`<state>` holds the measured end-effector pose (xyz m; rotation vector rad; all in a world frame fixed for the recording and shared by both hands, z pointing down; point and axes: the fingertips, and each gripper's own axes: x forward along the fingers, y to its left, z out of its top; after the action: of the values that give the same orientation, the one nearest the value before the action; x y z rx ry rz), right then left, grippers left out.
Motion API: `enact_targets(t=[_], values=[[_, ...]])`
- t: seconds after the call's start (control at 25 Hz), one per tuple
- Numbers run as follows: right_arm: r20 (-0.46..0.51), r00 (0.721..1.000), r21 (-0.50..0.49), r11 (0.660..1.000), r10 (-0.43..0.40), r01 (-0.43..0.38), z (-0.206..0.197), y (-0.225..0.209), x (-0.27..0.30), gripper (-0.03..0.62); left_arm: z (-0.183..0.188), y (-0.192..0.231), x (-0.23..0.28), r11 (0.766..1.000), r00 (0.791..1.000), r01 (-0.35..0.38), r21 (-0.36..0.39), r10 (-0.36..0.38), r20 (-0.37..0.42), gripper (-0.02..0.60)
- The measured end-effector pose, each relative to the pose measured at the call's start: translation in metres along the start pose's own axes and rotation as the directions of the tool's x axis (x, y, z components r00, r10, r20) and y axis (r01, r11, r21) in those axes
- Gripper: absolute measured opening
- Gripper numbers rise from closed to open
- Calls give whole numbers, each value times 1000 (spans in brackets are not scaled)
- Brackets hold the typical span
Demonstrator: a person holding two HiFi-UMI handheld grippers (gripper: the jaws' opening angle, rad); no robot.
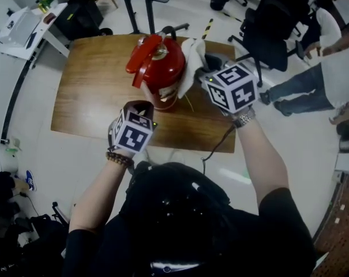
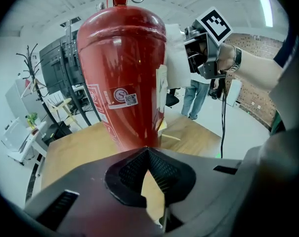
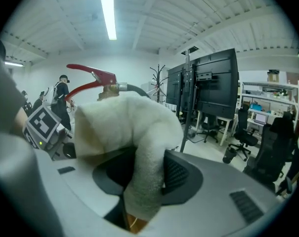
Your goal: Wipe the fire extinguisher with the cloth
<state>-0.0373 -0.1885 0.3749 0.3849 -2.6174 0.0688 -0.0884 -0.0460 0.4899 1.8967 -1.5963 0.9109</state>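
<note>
The fire extinguisher (image 1: 162, 68) stands upright on the wooden desk (image 1: 87, 91), roughly at the middle of the top, with its red lever and black hose at the crown.

Left gripper (image 1: 141, 104):
- Jaws are fully together, tip against tip, with nothing between them.
- In the left gripper view (image 2: 148, 149) the joined tips point at the lower wall of the red cylinder (image 2: 122, 68), below the printed label.
- The tips sit right at the foot of the cylinder, on the side nearest the person. Whether they actually touch the metal cannot be told.

Right gripper (image 1: 200, 74):
- Jaws are clamped on the white cloth (image 1: 191, 62).
- In the right gripper view (image 3: 144, 181) a thick fold of the cloth (image 3: 134, 132) fills the gap between the pads and bulges out past the tips.
- The bunched free part of the cloth (image 2: 176, 58) lies against the upper right side of the cylinder, just under the shoulder.
- The extinguisher lever (image 3: 92, 75) shows directly above and beyond the cloth.

The two grippers work from opposite sides of the cylinder, the left low and the right high.

Surroundings: a black office chair (image 1: 266, 33) stands beyond the far right corner of the desk, and another person (image 1: 312, 79) is on the floor to the right, well apart from the desk
</note>
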Motion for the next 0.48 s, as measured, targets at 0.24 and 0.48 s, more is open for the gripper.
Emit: enact_targets(t=[0.24, 0.48], values=[[-34, 999, -8, 1000, 15, -15, -16, 3, 17, 160, -16, -7, -4, 999, 1000, -21, -35, 21, -14, 0], [-82, 996, -9, 1000, -20, 20, -32, 7, 31, 160, -27, -2, -14, 999, 1000, -24, -27, 24, -19, 0]])
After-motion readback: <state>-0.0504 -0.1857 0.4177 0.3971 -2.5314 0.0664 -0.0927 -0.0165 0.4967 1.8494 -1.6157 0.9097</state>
